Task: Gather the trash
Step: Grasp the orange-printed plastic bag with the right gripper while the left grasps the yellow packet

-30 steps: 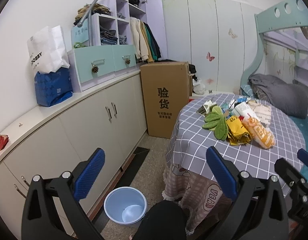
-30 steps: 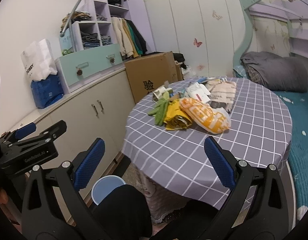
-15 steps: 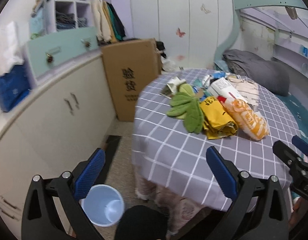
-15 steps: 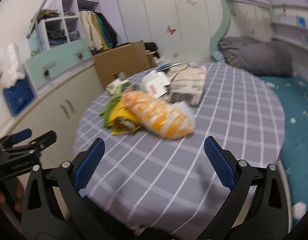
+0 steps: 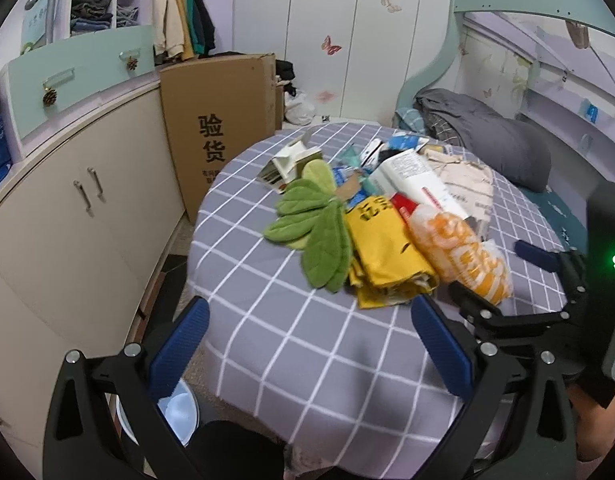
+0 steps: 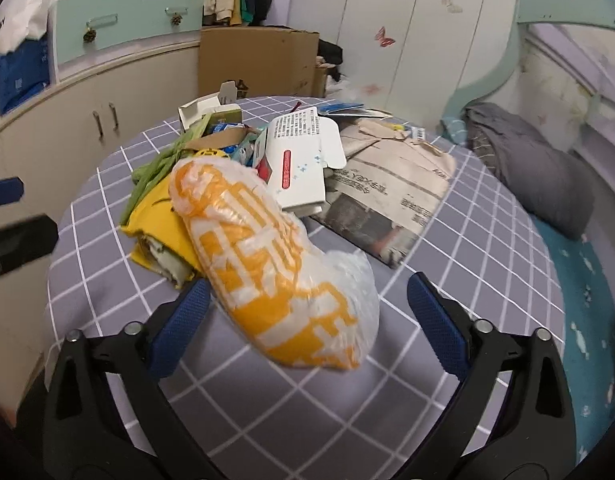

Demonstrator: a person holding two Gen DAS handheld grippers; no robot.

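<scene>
Right wrist view looks down on an orange-and-white plastic bag [image 6: 267,268], puffy and crinkled, lying at the near edge of a heap of trash on a round table [image 6: 487,240]. The right gripper [image 6: 307,320] has the bag's near end between its blue fingers; the jaws have just been closing, but they stand apart and do not press on it. Behind the bag sit a yellow wrapper [image 6: 155,216], a white carton with red print [image 6: 303,160] and a sheet of newspaper [image 6: 387,192].

From the left wrist view, a green leaf-shaped cloth [image 5: 315,232] lies just beside the yellow wrapper. The left gripper [image 5: 311,344] hangs released over bare grey checked tablecloth [image 5: 307,360]. A pale blue bin [image 5: 179,412] stands on the floor under the table's edge, near cream cupboards [image 5: 67,220] and a tall cardboard box [image 5: 219,128]. A bed with a grey quilt [image 5: 487,132] lies beyond.
</scene>
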